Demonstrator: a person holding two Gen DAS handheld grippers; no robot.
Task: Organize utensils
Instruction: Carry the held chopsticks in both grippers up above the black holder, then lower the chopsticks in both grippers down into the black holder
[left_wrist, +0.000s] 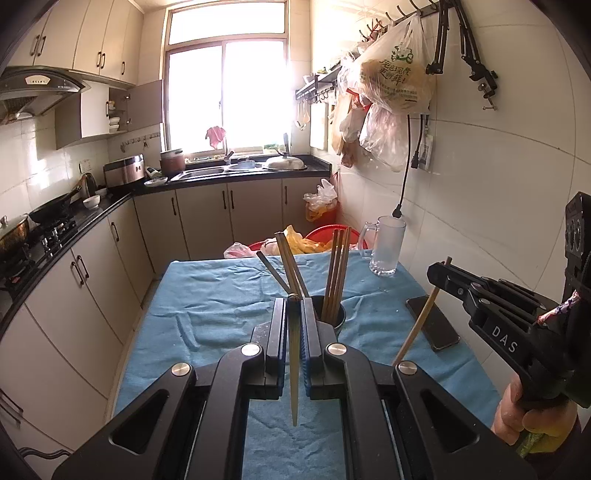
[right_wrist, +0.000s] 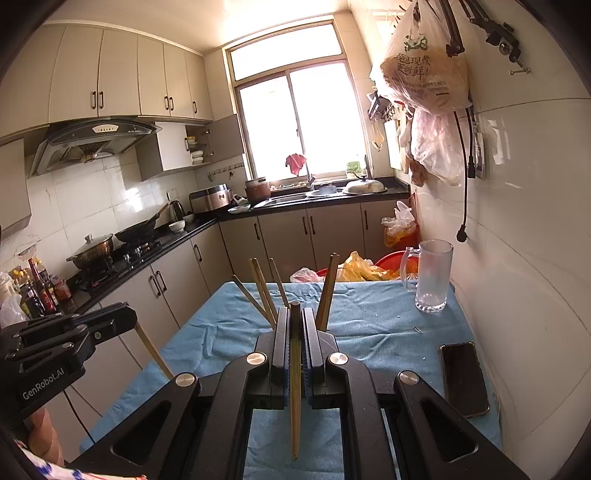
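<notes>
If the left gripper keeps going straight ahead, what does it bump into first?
Probably the dark cup of chopsticks, just past the left gripper, which holds its own chopstick. Depth is hard to judge.

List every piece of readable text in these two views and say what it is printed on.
"DAS": side of the right gripper, seen in the left wrist view.
"GenRobot.AI": side of the left gripper, seen in the right wrist view.
"现点现煮 更新鲜!": green print on the hanging plastic bag; I am unsure of some characters.
Smaller print lower on that bag, and the range hood panel markings: too small to read.
</notes>
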